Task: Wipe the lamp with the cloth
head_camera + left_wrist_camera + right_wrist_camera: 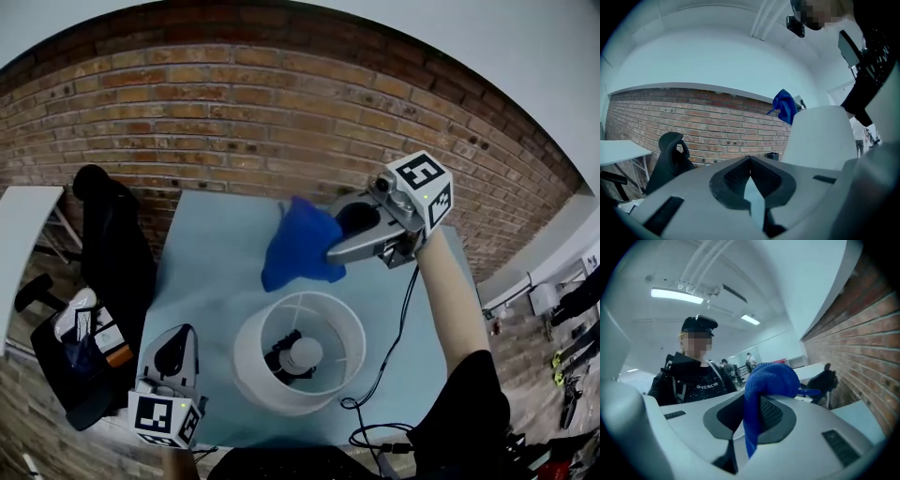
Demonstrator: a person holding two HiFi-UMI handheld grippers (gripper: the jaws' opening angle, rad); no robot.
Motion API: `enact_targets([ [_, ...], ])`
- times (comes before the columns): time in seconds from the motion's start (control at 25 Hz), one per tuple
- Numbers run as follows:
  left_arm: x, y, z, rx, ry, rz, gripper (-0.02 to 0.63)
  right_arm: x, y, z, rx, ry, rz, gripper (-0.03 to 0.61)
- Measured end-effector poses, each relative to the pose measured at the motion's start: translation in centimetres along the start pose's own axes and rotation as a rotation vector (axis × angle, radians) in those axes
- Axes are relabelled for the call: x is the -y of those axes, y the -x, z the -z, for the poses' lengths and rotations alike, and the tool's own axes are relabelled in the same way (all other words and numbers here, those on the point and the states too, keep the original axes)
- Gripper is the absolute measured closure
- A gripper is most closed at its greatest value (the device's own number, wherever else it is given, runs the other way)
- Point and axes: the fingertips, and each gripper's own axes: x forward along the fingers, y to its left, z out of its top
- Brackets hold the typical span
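Right gripper [337,242]: clenched on the cloth [298,246] – its own view shows a blue fold pinched between the two jaws and bulging above them.
Cloth: blue, bunched, hanging from the right gripper over the far part of the table [211,253], behind the lamp [251,361]; it looks held clear of the tabletop, though the head view does not settle whether its lower edge touches.
Left gripper [750,161]: jaws closed tip to tip with nothing between them – only a sliver of pale table shows below the point where they meet.
Left gripper position: at the near left edge of the table, just beside the lamp and apart from it.
Lamp: upright near the middle of the table, with a white drum shade open at the top and a bulb [306,353] visible inside.
Cable [394,328]: black, running over the table on the lamp's right.
Surroundings: a brick wall [281,103] behind the table, and a black office chair [111,246] at its left.
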Motion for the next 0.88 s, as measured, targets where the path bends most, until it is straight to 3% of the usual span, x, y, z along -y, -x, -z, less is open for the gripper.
enact_targets([
  [0.08,-0.3,0.5,0.2,-0.006,0.006,-0.017,0.604,0.2,-2.1,0.9,-0.081,-0.010,-0.151,0.517],
  [0.16,-0.6,1.0,0.4,-0.013,0.009,-0.033,0.604,1.0,-3.8,2.2,-0.130,-0.047,-0.249,0.517],
  [0.36,-1.4,1.1,0.9,-0.030,0.011,-0.058,0.604,4.3,-6.8,5.9,-0.178,-0.168,-0.336,0.517],
  [0.64,-1.5,0.4,1.3,-0.043,0.011,-0.059,0.604,7.8,-9.0,10.4,-0.214,-0.252,-0.317,0.517],
  [0.88,0.2,-1.0,0.5,-0.049,-0.064,-0.009,0.604,9.6,-9.8,12.9,-0.313,-0.213,-0.241,0.517],
])
